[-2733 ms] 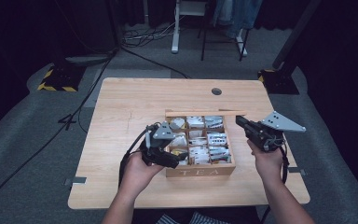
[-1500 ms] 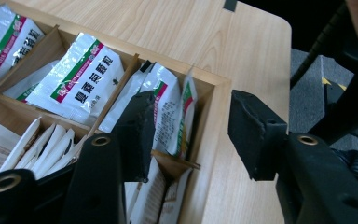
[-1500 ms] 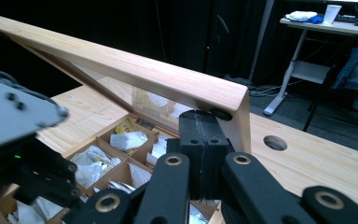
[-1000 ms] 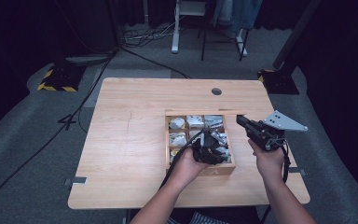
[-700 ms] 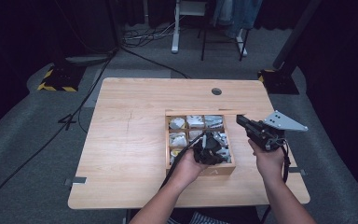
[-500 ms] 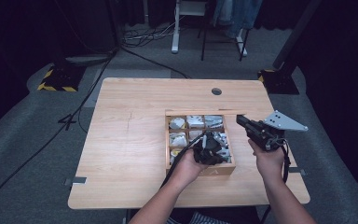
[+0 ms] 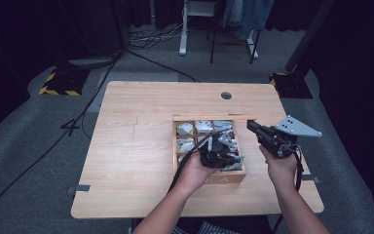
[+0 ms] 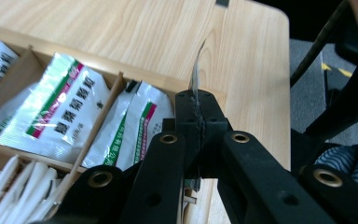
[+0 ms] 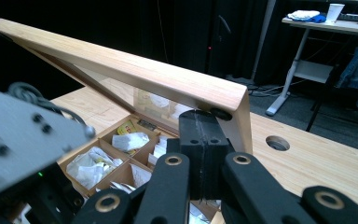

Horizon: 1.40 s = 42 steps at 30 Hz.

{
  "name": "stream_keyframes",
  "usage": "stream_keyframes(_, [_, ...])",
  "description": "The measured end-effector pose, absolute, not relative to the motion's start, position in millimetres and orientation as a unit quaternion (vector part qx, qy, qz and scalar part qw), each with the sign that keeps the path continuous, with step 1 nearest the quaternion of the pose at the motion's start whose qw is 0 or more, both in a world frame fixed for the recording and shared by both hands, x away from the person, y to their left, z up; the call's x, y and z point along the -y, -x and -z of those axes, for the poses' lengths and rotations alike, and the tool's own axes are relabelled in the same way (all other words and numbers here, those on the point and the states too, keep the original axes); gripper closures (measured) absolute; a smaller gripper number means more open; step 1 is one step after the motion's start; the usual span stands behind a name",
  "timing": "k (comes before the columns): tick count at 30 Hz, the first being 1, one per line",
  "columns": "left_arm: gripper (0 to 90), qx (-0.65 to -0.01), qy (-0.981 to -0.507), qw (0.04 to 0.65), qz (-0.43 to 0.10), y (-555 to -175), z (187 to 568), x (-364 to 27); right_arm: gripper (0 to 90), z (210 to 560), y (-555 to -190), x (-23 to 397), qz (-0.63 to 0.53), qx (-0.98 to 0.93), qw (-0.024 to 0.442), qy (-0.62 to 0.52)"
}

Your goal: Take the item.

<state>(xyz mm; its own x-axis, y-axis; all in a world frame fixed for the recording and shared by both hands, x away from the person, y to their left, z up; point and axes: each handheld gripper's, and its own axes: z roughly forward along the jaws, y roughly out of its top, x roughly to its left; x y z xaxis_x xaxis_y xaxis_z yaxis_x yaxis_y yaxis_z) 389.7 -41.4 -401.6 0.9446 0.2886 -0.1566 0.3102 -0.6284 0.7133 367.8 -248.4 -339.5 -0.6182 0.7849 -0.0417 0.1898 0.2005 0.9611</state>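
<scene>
**Lid propped while a sachet is being pinched**

Dark curtains are surrounding the wooden counter (image 7: 141,146), where a compartmented tea box (image 7: 209,181) is sitting near the front right edge. At the box's right side, the right claw (image 9: 200,140) is pressing closed against the raised lid (image 9: 121,65), apparently propping it so the other hand can reach in. Over the box's front right compartment, the left claw (image 8: 198,126) is clamping 1 thin sachet (image 8: 196,74) edge-on.
</scene>
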Motion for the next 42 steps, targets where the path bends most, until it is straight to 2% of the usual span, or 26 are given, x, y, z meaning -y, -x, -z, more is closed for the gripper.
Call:
stream_keyframes(21, [89.4,-0.172,-0.856,0.487,-0.009,-380.5,371.9,11.5,90.0,339.4,-367.6,248.3,-0.535,-0.723,0.277,-0.338])
stream_keyframes(42, [89.4,-0.162,-0.848,0.503,-0.031,-358.9,356.0,-31.4,90.0,339.6,-367.4,248.4,-0.535,-0.723,0.276,-0.339])
